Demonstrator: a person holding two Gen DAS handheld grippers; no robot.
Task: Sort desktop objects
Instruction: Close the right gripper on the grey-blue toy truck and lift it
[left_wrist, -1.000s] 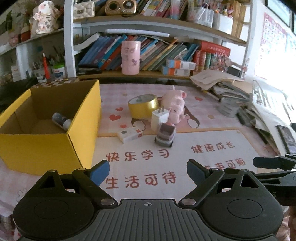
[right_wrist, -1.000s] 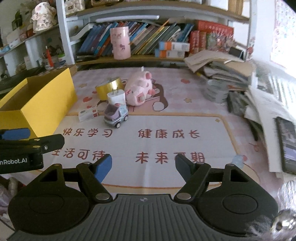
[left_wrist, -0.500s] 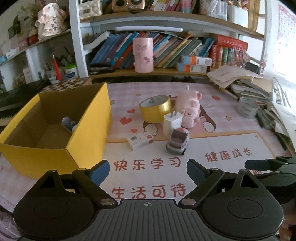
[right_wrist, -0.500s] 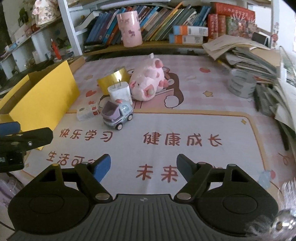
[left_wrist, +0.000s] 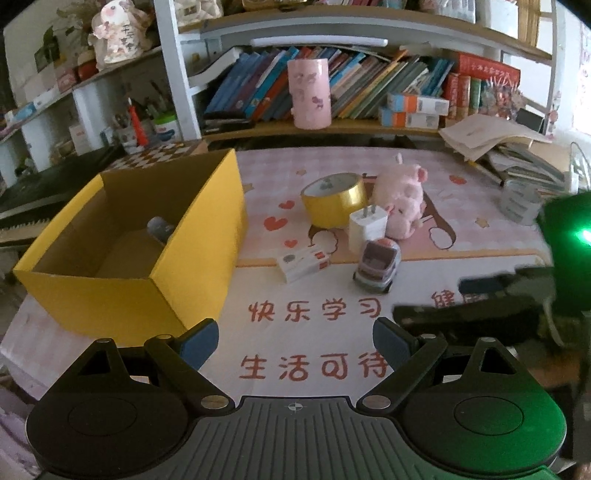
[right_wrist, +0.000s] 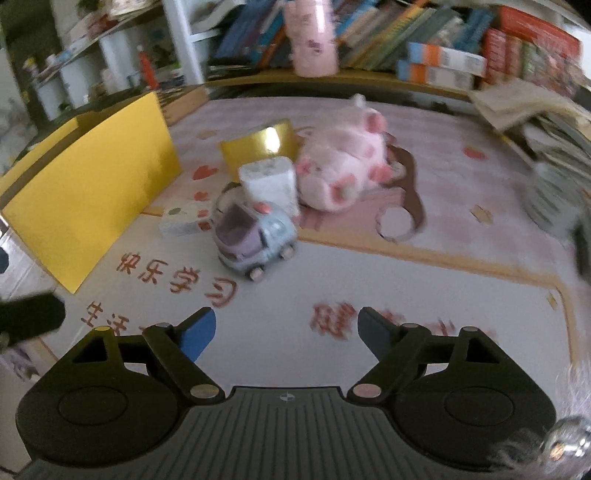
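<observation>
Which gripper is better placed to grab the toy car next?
Right. The right gripper faces the toy car close ahead, jaws opening and empty. The left gripper is open too but sits farther back, beside the yellow box.

- A printed desk mat (left_wrist: 461, 173) with red characters covers the table.
- Far back, a bookshelf (left_wrist: 369, 125) holds leaning books (left_wrist: 369, 85).
- A pink cylinder (left_wrist: 309, 94) stands upright on the shelf.
- Loose papers (left_wrist: 487, 136) pile up far right.
</observation>
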